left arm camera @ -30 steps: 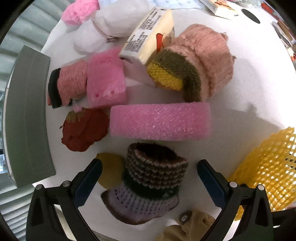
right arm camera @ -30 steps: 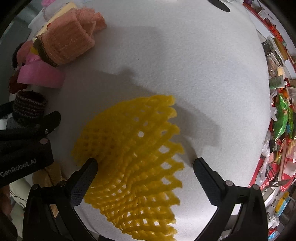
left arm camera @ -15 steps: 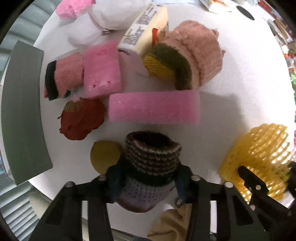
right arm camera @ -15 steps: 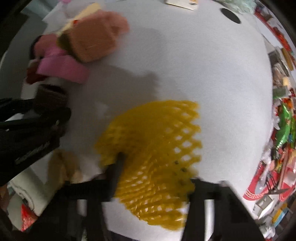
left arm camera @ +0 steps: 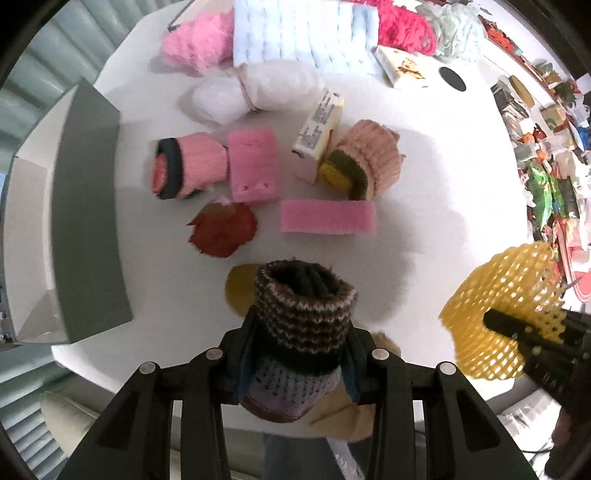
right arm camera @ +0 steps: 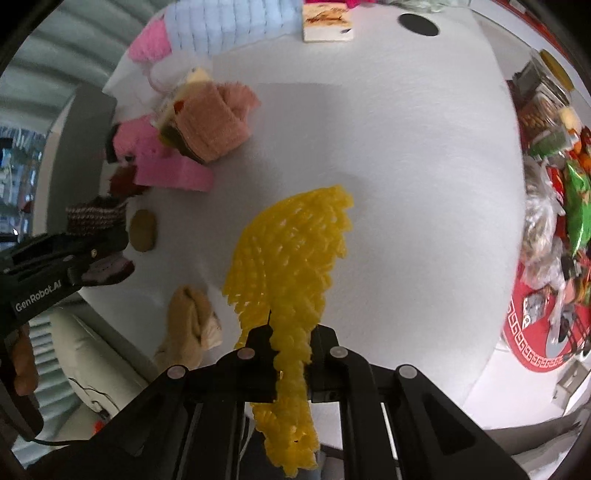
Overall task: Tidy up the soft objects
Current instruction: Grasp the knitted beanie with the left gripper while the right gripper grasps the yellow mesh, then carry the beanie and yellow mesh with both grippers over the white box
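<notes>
My left gripper (left arm camera: 297,363) is shut on a striped brown and lilac knitted hat (left arm camera: 301,325), lifted above the white table (left arm camera: 424,177); it also shows in the right wrist view (right arm camera: 94,218). My right gripper (right arm camera: 290,354) is shut on a yellow foam net sleeve (right arm camera: 295,254), squeezed flat and raised off the table; the sleeve shows at the right of the left wrist view (left arm camera: 502,310). On the table lie a long pink foam block (left arm camera: 327,217), a square pink foam block (left arm camera: 253,166), a pink knitted hat (left arm camera: 365,160) and a pink roll (left arm camera: 188,166).
A red felt piece (left arm camera: 221,230), a yellow disc (left arm camera: 240,286) and a tan soft toy (right arm camera: 190,325) lie near the front edge. A box (left arm camera: 317,118), white wadding (left arm camera: 258,88) and fluffy cloths (left arm camera: 295,33) are at the back. A grey board (left arm camera: 86,210) stands left. Clutter lies right.
Both grippers closed: the left on the striped hat, the right on the yellow net sleeve. Both have lifted their objects and pulled back, so more of the table shows.
</notes>
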